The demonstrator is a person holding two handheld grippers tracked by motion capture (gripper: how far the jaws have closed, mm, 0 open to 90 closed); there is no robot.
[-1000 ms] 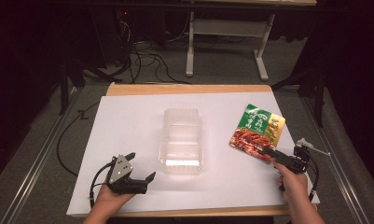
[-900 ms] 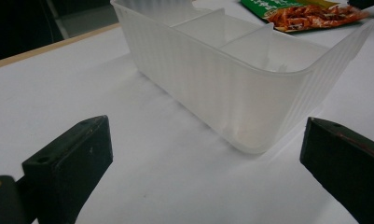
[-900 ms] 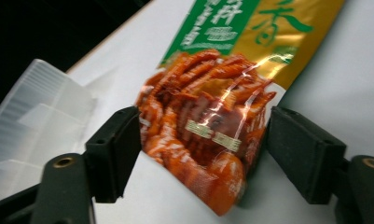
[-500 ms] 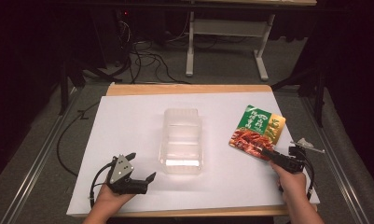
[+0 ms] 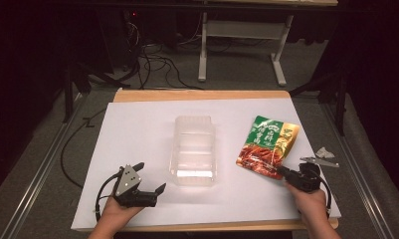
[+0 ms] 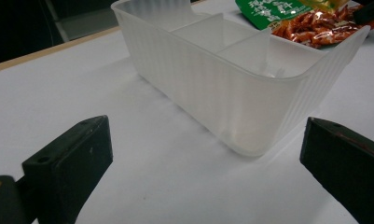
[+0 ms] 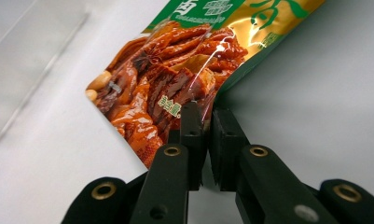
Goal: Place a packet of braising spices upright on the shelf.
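Note:
A green and red snack packet (image 5: 269, 144) lies flat on the white sheet at the right. My right gripper (image 5: 280, 171) is at its near edge. In the right gripper view the jaws (image 7: 205, 112) have just been closing and now pinch the packet (image 7: 175, 70) by that edge. A clear plastic container (image 5: 193, 149) with compartments stands in the middle. My left gripper (image 5: 151, 176) rests open at the lower left, apart from the container. In the left gripper view its wide jaws (image 6: 205, 140) face the container's end wall (image 6: 222, 79) with nothing between them.
The white sheet (image 5: 137, 129) covers a wooden table. A small grey metal piece (image 5: 326, 157) lies by the table's right edge. Cables and a white table frame (image 5: 242, 35) sit on the dark floor beyond the far edge.
The right gripper has shifted slightly left and its jaws have closed on the packet's near edge. The left gripper and the container have not moved.

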